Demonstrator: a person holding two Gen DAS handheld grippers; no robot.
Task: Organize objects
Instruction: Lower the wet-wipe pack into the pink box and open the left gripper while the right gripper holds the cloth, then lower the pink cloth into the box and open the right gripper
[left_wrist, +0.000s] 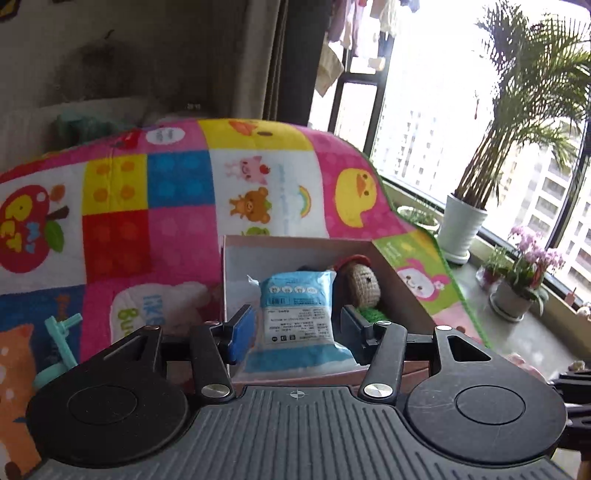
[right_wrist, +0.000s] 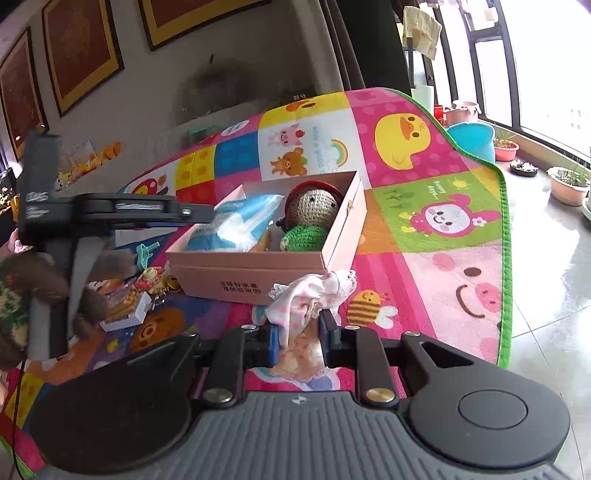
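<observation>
Now right claw (right_wrist: 298, 338) pinching pink cloth (right_wrist: 314, 295), just before box (right_wrist: 258, 282).

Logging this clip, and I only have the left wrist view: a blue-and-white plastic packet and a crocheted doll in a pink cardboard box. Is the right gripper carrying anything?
Observer: Yes. The right gripper has its jaws shut on a crumpled white cloth with pink dots.
Reviewer: Where is it relative to the box?
Observer: Outside it. The cloth is held just in front of the near wall of the pink cardboard box, above the patchwork play mat.
</observation>
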